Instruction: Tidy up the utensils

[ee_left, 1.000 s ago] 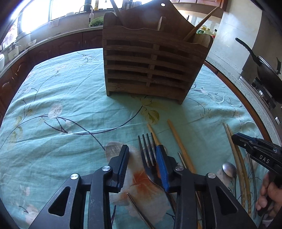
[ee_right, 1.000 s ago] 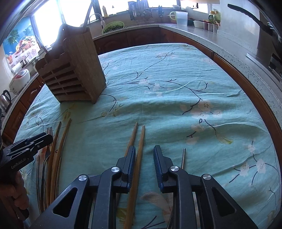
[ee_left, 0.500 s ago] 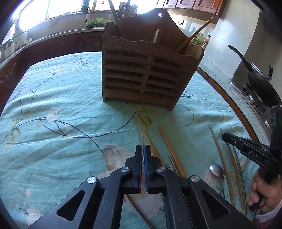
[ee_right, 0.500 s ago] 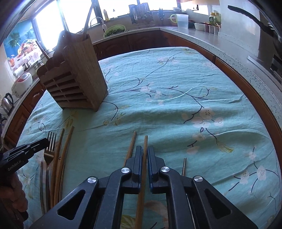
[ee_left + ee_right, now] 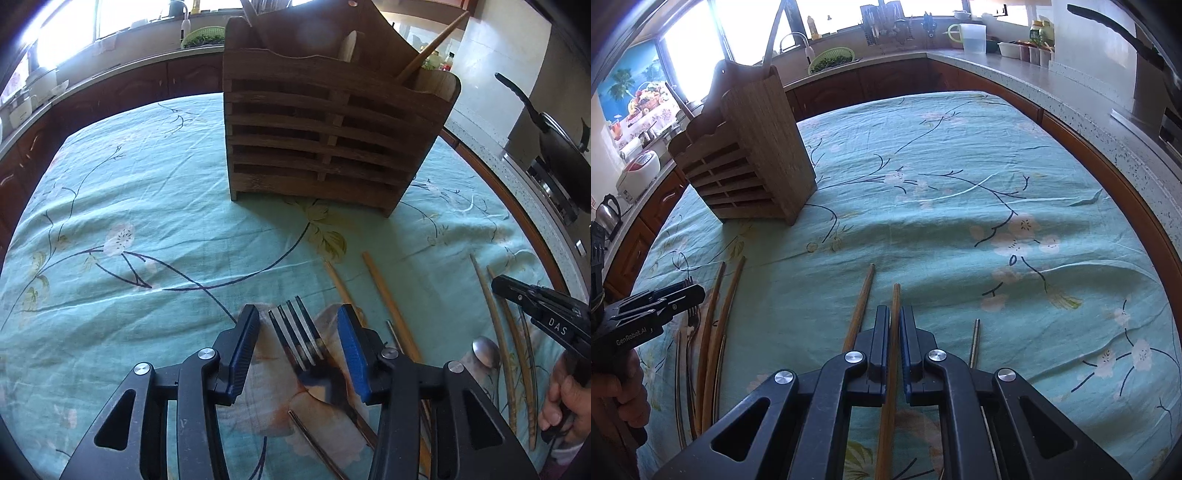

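Observation:
A slatted wooden utensil holder (image 5: 332, 136) stands at the far middle of the table; it also shows in the right wrist view (image 5: 746, 162). My left gripper (image 5: 301, 323) is open, with a metal fork (image 5: 299, 339) lying between its fingers on the cloth. My right gripper (image 5: 894, 321) is shut on a wooden chopstick (image 5: 895, 299); a second chopstick (image 5: 862, 299) lies just left of it. In the left wrist view, two wooden chopsticks (image 5: 384, 295), a spoon (image 5: 485, 350) and curved wooden sticks (image 5: 495, 325) lie to the right.
The table has a teal flowered cloth (image 5: 960, 206). A metal chopstick (image 5: 975, 341) lies right of my right gripper. A black wok (image 5: 561, 147) sits on the stove beyond the table's right edge. Kitchen counters ring the table.
My left gripper was shut half a second ago and has opened, with the fork lying flat between its fingers. My right gripper stays closed on the chopstick.

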`<act>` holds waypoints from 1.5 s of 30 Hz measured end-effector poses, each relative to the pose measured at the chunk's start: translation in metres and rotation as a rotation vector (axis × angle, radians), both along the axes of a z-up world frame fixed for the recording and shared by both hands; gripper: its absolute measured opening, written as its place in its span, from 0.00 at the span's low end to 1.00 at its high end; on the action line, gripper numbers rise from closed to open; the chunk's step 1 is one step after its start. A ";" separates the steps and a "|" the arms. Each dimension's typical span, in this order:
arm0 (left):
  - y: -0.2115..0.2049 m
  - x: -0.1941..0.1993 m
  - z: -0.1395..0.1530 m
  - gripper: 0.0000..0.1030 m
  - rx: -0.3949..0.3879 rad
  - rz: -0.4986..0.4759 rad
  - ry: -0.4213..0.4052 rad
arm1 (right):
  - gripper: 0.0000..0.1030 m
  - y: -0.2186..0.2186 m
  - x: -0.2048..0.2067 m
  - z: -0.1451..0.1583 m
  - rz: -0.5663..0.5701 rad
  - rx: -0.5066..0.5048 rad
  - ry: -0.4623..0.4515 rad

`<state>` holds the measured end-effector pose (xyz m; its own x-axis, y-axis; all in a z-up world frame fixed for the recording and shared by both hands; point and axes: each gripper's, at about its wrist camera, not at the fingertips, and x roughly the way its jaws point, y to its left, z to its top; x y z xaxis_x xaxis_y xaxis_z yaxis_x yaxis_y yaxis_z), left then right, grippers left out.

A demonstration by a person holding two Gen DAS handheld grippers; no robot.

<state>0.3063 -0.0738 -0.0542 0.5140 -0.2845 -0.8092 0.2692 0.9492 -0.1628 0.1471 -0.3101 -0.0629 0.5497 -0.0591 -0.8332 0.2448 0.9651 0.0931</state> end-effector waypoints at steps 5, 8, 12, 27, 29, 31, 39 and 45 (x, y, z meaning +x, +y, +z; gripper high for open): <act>-0.004 0.001 -0.003 0.02 -0.015 -0.042 -0.004 | 0.05 0.003 0.000 0.000 0.001 -0.012 -0.007; 0.000 -0.002 -0.001 0.01 -0.039 -0.044 -0.016 | 0.05 0.000 -0.003 0.003 -0.007 0.010 -0.021; 0.011 -0.012 0.012 0.00 -0.092 -0.025 -0.038 | 0.05 -0.001 -0.012 0.019 -0.013 0.036 -0.069; 0.062 -0.079 0.096 0.00 -0.209 0.003 -0.245 | 0.05 0.016 -0.052 0.109 0.019 0.064 -0.294; 0.067 -0.086 0.104 0.00 -0.218 0.009 -0.265 | 0.05 0.018 -0.055 0.120 0.025 0.071 -0.320; 0.073 -0.094 0.112 0.00 -0.230 0.016 -0.283 | 0.05 0.020 -0.058 0.130 0.032 0.074 -0.346; 0.093 -0.104 0.134 0.00 -0.272 0.044 -0.350 | 0.05 0.026 -0.057 0.157 0.049 0.074 -0.419; 0.099 -0.101 0.139 0.00 -0.280 0.062 -0.370 | 0.05 0.027 -0.049 0.168 0.055 0.082 -0.457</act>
<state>0.2050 0.0250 0.0845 0.7764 -0.4257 -0.4647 0.3018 0.8985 -0.3188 0.0980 -0.2829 0.1049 0.8620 0.0365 -0.5056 0.1096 0.9604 0.2562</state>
